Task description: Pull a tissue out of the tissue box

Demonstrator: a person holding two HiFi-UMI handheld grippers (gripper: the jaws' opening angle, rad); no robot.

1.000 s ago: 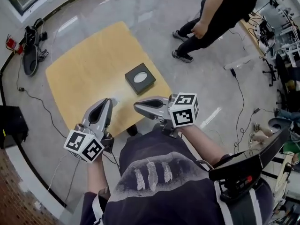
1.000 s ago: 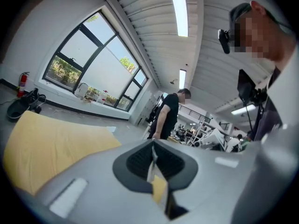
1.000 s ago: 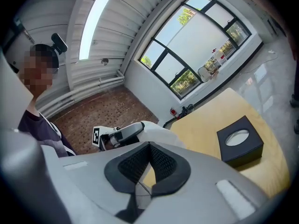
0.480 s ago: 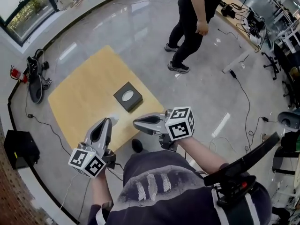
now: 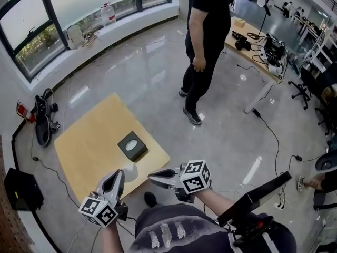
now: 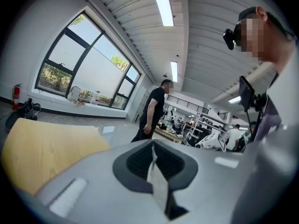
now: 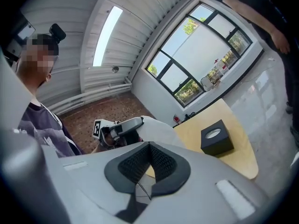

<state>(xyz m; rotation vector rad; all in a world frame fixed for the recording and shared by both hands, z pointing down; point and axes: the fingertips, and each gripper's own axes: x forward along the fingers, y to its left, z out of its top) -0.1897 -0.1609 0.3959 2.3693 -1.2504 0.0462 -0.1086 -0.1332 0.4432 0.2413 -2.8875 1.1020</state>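
Note:
A black tissue box [image 5: 132,145] with an oval opening on top stands near the right edge of the low yellow table [image 5: 87,146]; it also shows in the right gripper view [image 7: 217,138]. My left gripper [image 5: 120,173] hovers over the table's near corner, well short of the box, shut on a white tissue [image 5: 130,171]. In the left gripper view the tissue [image 6: 155,176] runs as a strip between the closed jaws [image 6: 153,146]. My right gripper [image 5: 151,177] is beside it, past the table's edge, jaws shut [image 7: 149,146] with nothing in them. It looks across at the left gripper [image 7: 135,121] and its tissue [image 7: 156,132].
A person in black [image 5: 204,41] stands on the glossy floor beyond the table. A desk with equipment [image 5: 258,46] and cables lies at the right. A black case [image 5: 20,190] and gear [image 5: 42,125] sit on the floor at the left, under the windows.
Both grippers have drawn back from the table together, the left still holding the tissue; the box now looks smaller and farther. The standing person has walked leftward, closer to the table.

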